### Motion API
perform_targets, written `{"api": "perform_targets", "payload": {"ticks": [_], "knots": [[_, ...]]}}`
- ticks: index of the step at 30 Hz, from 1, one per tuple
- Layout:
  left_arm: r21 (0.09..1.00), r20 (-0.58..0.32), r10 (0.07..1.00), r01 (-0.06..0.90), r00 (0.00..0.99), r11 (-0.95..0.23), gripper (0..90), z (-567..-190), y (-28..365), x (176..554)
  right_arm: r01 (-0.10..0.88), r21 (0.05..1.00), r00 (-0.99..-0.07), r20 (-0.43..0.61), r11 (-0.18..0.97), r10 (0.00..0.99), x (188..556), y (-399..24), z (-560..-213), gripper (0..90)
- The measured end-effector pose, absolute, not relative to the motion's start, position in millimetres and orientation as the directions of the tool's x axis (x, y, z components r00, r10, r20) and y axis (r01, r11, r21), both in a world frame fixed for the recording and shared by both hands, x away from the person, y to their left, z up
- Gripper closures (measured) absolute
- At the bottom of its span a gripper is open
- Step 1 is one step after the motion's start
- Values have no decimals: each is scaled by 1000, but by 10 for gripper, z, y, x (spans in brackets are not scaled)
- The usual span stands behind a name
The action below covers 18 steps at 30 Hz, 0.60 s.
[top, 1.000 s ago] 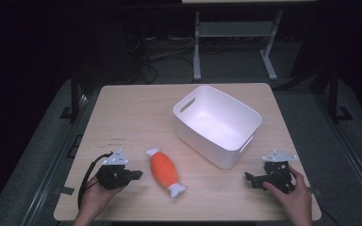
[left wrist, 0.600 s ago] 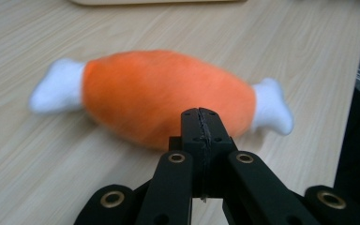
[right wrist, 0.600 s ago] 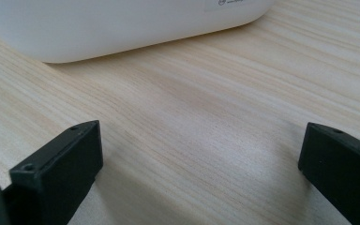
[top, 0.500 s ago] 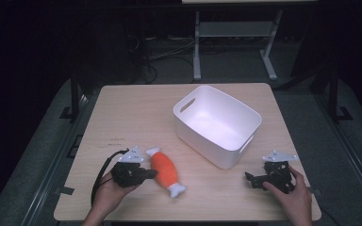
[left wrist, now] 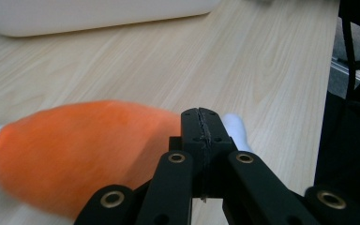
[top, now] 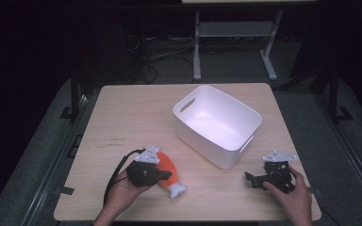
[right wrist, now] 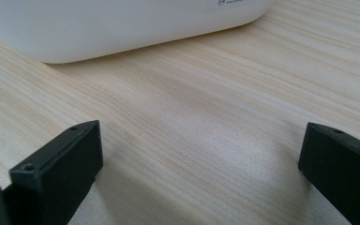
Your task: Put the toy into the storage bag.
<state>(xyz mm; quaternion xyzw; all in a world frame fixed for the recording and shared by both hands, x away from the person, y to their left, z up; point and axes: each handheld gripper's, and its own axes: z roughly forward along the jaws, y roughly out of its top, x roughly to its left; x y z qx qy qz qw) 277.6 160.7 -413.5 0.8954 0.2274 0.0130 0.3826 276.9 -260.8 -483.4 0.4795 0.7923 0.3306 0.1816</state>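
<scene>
Table (top: 122, 117): wood, holds all.
Bin (top: 217, 123): white, nothing inside, sits mid table.
Toy (top: 166, 172): orange, white ends, lies on table near bin, not lifted.
Left gripper (top: 166, 175): jaws together, right at toy, no grab yet.
Right gripper (top: 250, 179): jaws apart, holds nothing, rests near bin.
Left to do, likely: grab toy, drop in bin.

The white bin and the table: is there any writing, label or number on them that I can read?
White bin: a sticker on its wall near the base in the right gripper view, print too small and cut off to read.
Table: a small dark mark on the wood in the high view, too small to read.
Nothing else legible.
</scene>
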Motion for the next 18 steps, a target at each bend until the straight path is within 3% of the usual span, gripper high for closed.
{"api": "perform_targets", "payload": {"ticks": [18], "knots": [[645,-159,366,378,917,-664,897,-4312,1228,2783,640,698,-474,29,321,880,2770,-2609,-4834,0]]}}
